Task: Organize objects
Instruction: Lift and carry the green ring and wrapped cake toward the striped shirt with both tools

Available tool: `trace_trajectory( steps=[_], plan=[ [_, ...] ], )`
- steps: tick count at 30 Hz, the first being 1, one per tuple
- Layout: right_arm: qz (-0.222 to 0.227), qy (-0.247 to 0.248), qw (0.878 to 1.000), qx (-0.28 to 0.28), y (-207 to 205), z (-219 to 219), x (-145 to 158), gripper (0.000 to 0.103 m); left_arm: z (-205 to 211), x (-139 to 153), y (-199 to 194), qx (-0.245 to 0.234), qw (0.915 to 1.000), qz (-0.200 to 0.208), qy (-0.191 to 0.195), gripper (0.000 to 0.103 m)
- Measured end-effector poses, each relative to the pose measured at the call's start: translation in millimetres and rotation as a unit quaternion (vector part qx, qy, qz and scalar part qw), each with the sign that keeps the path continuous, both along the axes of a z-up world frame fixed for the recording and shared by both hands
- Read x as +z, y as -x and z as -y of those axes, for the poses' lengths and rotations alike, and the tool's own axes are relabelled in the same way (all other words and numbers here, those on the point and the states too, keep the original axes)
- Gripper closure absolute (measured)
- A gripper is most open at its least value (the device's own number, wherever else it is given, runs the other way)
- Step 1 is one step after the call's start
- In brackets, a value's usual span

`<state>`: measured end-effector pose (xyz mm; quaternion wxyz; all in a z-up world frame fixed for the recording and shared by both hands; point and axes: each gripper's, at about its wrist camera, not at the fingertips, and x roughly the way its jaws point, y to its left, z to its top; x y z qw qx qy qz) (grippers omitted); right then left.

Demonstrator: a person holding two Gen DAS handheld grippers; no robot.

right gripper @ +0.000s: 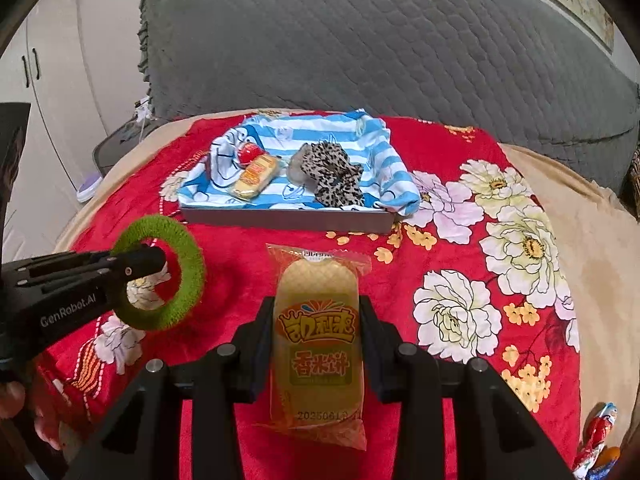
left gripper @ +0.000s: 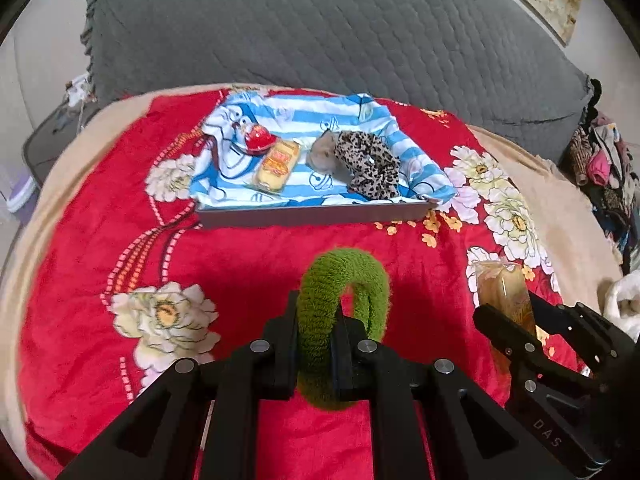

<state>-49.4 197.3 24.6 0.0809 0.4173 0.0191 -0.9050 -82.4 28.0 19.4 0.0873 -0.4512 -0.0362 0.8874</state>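
Red flowered blanket [left gripper: 248, 264] is covering the bed, with a grey quilted headboard [left gripper: 320, 28] rising behind it. Toward the far side a shallow tray [left gripper: 312, 215] is sitting on the blanket, lined with a blue-striped cloth [left gripper: 308, 116]. On the cloth a red round thing [left gripper: 259, 138], a yellow snack packet [left gripper: 277, 165] and a leopard-print scrunchie [left gripper: 370, 164] are lying close together. Nearer the cameras, the left gripper [left gripper: 316, 322] is clamping its fingers on a green fuzzy ring [left gripper: 340, 284], holding it above the blanket. Just to its right, the right gripper [right gripper: 316, 320] is gripping a wrapped rice cracker [right gripper: 316, 344] by its two long sides, printed face up, also above the blanket and short of the tray.
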Motion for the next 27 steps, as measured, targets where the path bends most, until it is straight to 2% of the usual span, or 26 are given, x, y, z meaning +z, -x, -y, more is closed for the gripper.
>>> trace_trajectory(
  steps=[16, 27],
  plan=[
    [-0.039, -0.002, 0.999, 0.014, -47, 14, 47, 0.064, 8, 46, -60, 0.016, 0.9990, -0.040, 0.015, 0.091],
    [-0.065, -0.001, 0.998, 0.022, -71, 22, 73, 0.064, 8, 71, -87, 0.021, 0.9976, -0.064, 0.017, 0.091]
  ],
)
